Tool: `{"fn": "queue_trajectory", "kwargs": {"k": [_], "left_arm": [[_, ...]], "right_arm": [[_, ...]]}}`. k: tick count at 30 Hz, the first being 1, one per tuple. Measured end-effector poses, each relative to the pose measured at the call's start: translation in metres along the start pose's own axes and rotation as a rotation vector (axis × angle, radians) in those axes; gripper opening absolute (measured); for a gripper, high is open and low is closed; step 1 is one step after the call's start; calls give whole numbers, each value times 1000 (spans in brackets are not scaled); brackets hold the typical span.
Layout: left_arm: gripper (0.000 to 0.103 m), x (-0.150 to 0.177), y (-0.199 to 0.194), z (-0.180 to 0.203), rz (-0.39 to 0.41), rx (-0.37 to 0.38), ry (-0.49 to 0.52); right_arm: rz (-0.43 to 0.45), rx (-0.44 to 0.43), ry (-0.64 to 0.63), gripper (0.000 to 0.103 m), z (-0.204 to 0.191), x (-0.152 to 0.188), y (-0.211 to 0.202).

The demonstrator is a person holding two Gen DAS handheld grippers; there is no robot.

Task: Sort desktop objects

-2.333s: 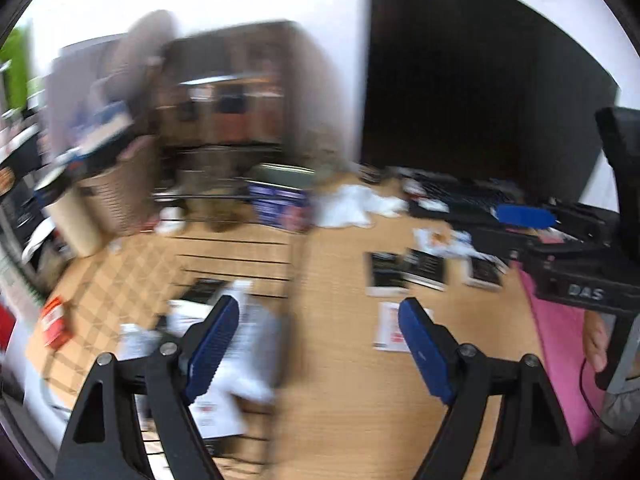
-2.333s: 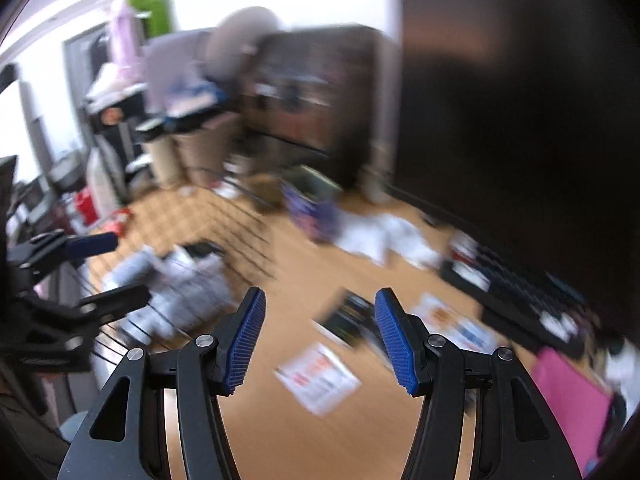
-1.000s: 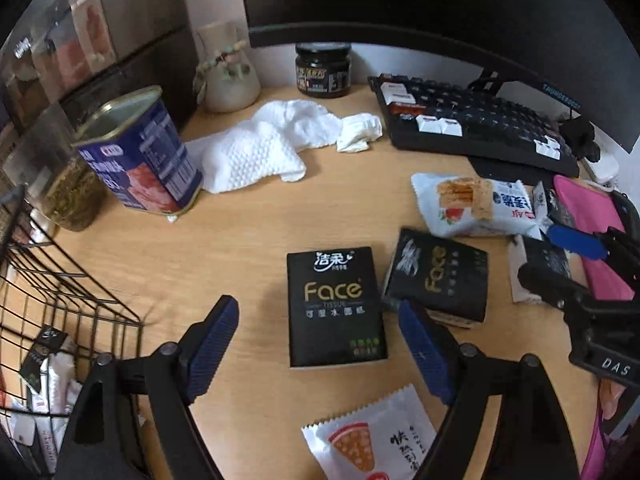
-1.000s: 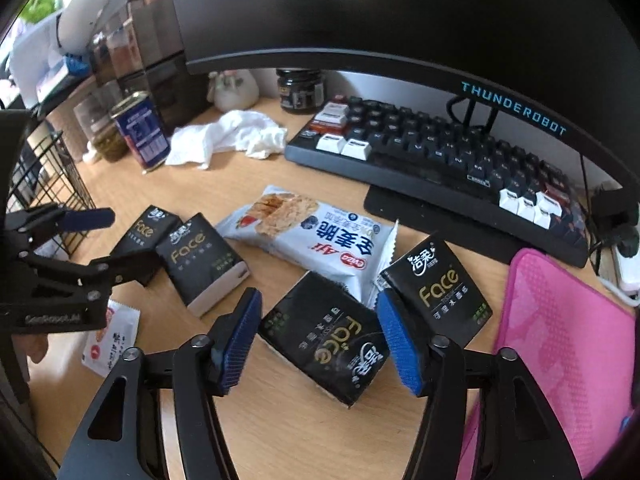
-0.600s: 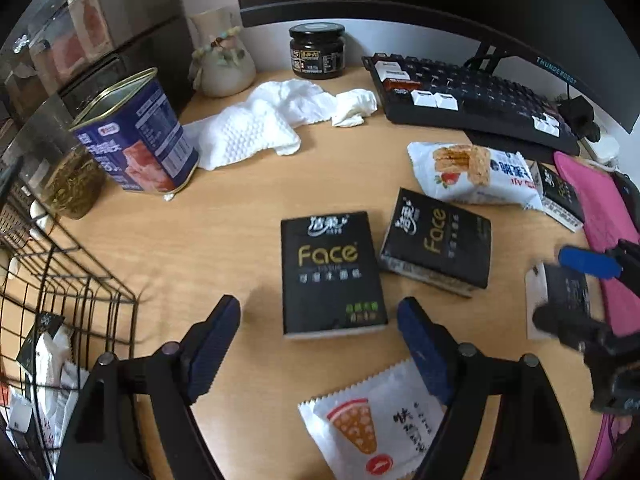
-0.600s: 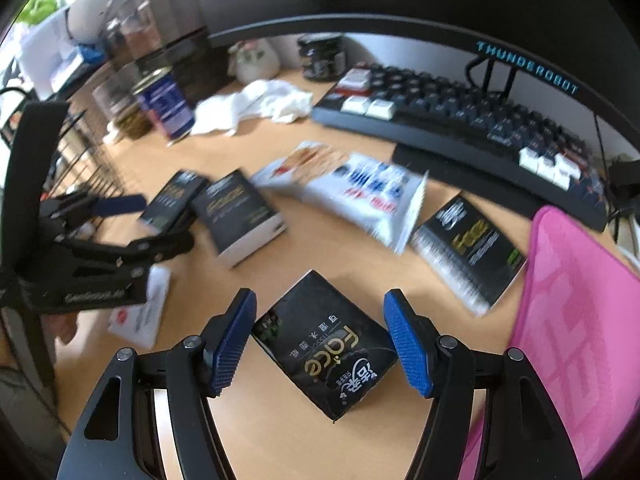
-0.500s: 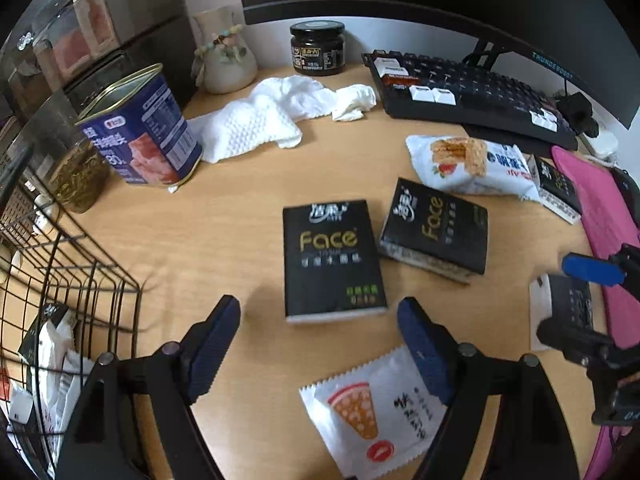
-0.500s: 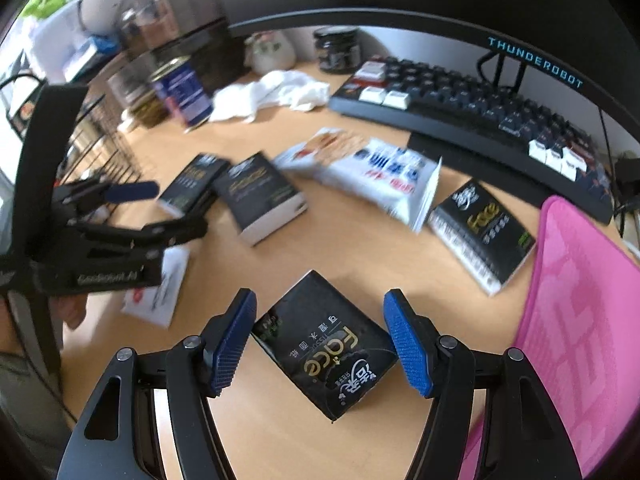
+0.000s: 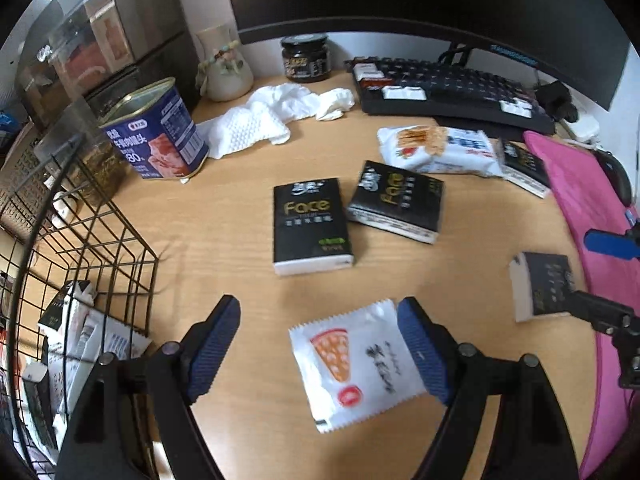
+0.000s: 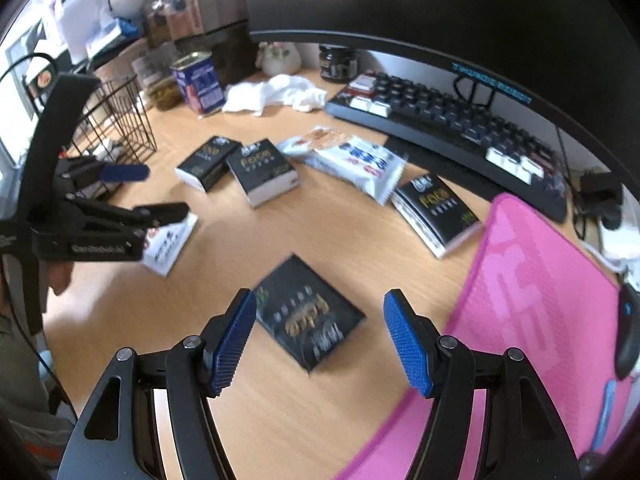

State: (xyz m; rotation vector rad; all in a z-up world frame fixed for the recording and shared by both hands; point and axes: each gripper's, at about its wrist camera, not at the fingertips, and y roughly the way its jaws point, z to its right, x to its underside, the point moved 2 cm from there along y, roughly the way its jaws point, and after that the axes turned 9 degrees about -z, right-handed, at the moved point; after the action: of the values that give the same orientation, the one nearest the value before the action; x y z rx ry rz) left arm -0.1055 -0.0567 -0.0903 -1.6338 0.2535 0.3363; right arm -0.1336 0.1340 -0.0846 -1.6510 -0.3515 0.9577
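Landmark is the black tissue pack (image 9: 310, 224) printed "Face" in gold, lying flat mid-table (image 9: 224, 216). Far left of it, a black wire basket (image 9: 84, 248) with white packets inside; behind that a blue luncheon-meat can (image 9: 160, 136) with Chinese text and "80" readable. Behind the pack, a crumpled white cloth (image 9: 276, 116), a pale vase (image 9: 224, 68) and a dark jar (image 9: 306, 58), label unreadable. In front of the pack, a white sachet (image 9: 356, 364) with an orange pizza-slice graphic and blurred black characters lies between the pads of the left tool (image 9: 320, 352); jaws spread wide, pads not touching it. Just right of the pack, touching or nearly, a second "Face" pack (image 9: 396, 200), tilted. Behind-right, a white snack bag (image 9: 440, 150) with blue and red print, text too blurred; past it a third black pack (image 9: 524, 168) by the pink mat (image 9: 588, 200). Black keyboard (image 9: 448, 88) with some white keys at the back under a monitor (image 10: 440, 8); teal logo on its bezel blurred here. Far right, a fourth "Face" pack (image 10: 308, 316) lies skewed on the table beside the pink mat, between the blue pads of the right tool (image 10: 320, 340); jaws apart, not pinching, gap both sides. A hand (image 10: 60, 276) is seen under the left tool in the right wrist view.
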Motion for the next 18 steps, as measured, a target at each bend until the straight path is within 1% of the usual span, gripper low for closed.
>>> {"fn": "queue_trajectory", "kwargs": {"k": [4, 10, 14, 18], "left_arm": [[83, 1, -8, 24, 17, 13, 55], [83, -7, 6, 52, -3, 22, 106], [83, -8, 17, 67, -23, 31, 132], [83, -4, 19, 83, -26, 56, 171]], "right_arm": [[-39, 40, -5, 65, 3, 16, -3], [-72, 55, 34, 65, 19, 37, -2], [-85, 50, 41, 65, 22, 39, 9], [-68, 59, 72, 65, 31, 32, 17]]}}
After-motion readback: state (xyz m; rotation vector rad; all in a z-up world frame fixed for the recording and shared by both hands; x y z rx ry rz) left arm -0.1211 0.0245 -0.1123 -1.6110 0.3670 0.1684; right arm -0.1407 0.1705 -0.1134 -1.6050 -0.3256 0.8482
